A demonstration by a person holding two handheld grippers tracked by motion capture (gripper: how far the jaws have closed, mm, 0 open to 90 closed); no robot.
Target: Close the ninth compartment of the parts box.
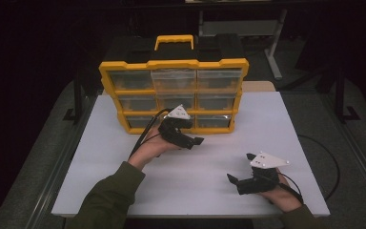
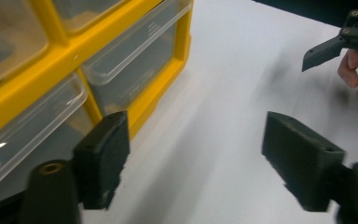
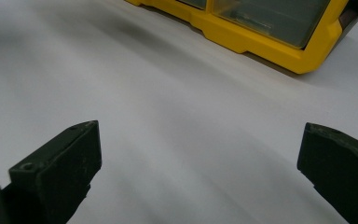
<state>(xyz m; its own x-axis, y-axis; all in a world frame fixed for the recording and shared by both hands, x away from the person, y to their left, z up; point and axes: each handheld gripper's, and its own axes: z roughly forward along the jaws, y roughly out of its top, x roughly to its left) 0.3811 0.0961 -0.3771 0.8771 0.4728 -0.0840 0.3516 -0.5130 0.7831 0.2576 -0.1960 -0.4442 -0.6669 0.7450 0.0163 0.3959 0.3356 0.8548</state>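
Left tongs (image 1: 196, 136) sit just left of the middle of the high view, close in front of the bottom row of the yellow drawer cabinet (image 1: 173, 63), and their jaws stand wide apart with nothing between them. In the left gripper view the two black jaws rise from the lower corners with bare white worktop (image 2: 223, 116) in the gap; the cabinet's yellow frame and its clear drawers take up the upper left, and the lowest clear drawer (image 2: 135, 70) lies just beyond the left jaw, not touched by it. Whether that drawer is pushed fully home cannot be told.

Right tongs (image 1: 240, 168) lie low at the lower right of the high view, well apart from the cabinet, with the person's right hand (image 1: 281, 193) behind them near the worktop's front edge. Their jaws are spread wide too and hold nothing: in the right gripper view they stand at the lower left and lower right with only white worktop between, and a corner of the cabinet shows across the top right.

The cabinet stands upright at the back middle of the worktop, three rows of three clear drawers, with a yellow carry handle (image 1: 174, 41) on top. A green sleeve (image 1: 109, 195) comes in from the bottom left.
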